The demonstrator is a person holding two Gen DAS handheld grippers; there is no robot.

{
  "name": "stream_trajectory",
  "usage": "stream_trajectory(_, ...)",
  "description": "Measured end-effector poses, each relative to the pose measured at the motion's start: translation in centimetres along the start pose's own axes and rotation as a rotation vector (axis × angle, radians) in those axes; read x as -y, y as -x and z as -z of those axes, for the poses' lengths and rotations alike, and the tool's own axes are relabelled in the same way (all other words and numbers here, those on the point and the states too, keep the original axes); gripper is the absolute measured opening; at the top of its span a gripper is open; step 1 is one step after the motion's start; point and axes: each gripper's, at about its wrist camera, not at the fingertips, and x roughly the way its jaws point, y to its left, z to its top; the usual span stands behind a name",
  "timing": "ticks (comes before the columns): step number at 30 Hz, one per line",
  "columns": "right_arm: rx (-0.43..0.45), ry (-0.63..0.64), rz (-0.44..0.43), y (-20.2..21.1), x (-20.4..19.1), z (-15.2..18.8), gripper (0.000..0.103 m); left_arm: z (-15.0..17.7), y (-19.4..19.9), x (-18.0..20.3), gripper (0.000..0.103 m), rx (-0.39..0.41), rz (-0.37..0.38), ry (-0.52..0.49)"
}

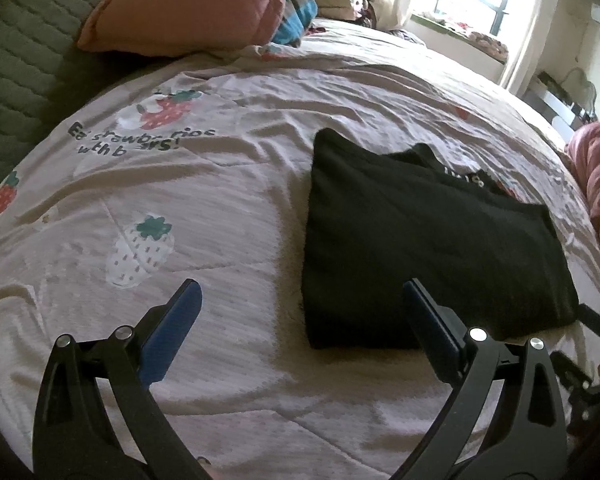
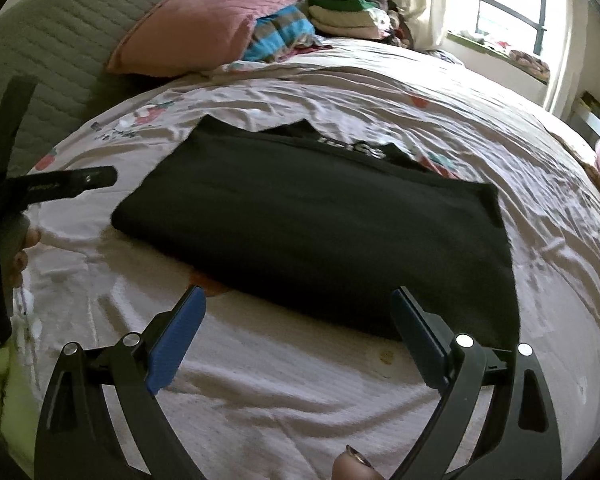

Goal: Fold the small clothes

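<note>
Black folded garment (image 2: 312, 236) lay just ahead of both grippers, left gripper (image 1: 300, 300) & right gripper (image 2: 296, 300), jaws spread, empty; next fold prob. needed both near corners pinched evenly.

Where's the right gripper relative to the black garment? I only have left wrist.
Observer: The right gripper is open, at the near edge of the black garment, holding nothing.
Operator: Does its view show my left gripper?
Observer: Yes, the left gripper shows from the side at the frame's left edge, beside the garment's left end and apart from it.
Operator: Anything on the quilt I can't see?
Observer: A small yellowish stain on the quilt, just in front of the garment between the right gripper's fingers.
Operator: Behind the pillow?
Observer: A stack of folded clothes, green on top, past the pink pillow.
</note>
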Motion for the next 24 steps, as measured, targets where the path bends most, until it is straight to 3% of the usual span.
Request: stream_trajectory(24, 0.024, 0.181, -0.081, -2.6, -8.3, -2.6, 0.093, -1.7, -0.2, -1.4, 0.093, 0.031, -0.012, 0.026)
